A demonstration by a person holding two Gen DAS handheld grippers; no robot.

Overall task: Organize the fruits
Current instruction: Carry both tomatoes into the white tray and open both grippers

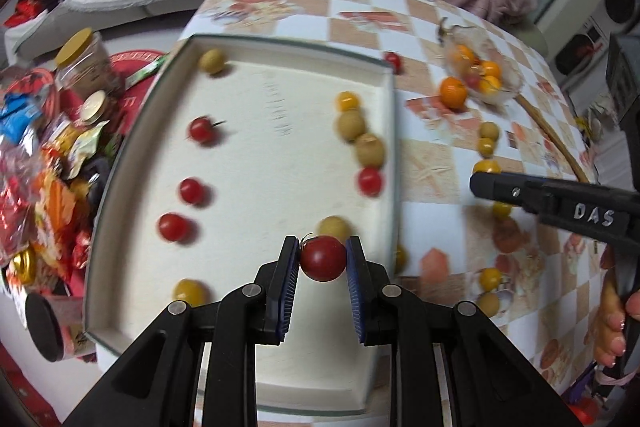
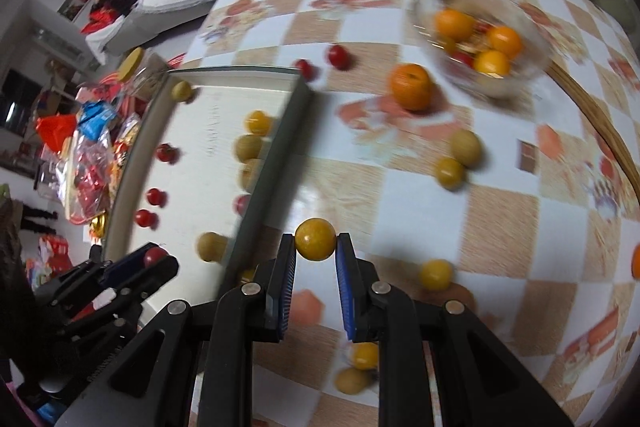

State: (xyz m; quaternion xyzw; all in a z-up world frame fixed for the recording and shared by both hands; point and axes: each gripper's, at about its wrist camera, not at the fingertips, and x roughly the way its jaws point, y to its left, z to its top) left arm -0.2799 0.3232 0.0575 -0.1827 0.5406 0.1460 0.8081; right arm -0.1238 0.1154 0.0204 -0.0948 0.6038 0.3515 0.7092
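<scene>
My left gripper [image 1: 323, 255] is shut on a red cherry tomato [image 1: 322, 259] and holds it above the near right part of the white tray [image 1: 390, 131]. The tray holds several red tomatoes [image 1: 191, 190] along its left side and yellow and green fruits [image 1: 351, 125] along its right side. My right gripper [image 2: 316, 241] is shut on a yellow fruit [image 2: 315, 239] above the checkered table, just right of the tray's wall [image 2: 276, 147]. The right gripper also shows in the left wrist view [image 1: 486, 183], and the left gripper shows in the right wrist view [image 2: 152, 259].
A glass bowl [image 2: 532, 67] with oranges stands at the far right, one orange [image 2: 411, 87] beside it. Loose yellow and green fruits [image 2: 450, 171] and two red tomatoes [image 2: 339, 57] lie on the table. Jars and snack packets [image 1: 48, 155] crowd the tray's left.
</scene>
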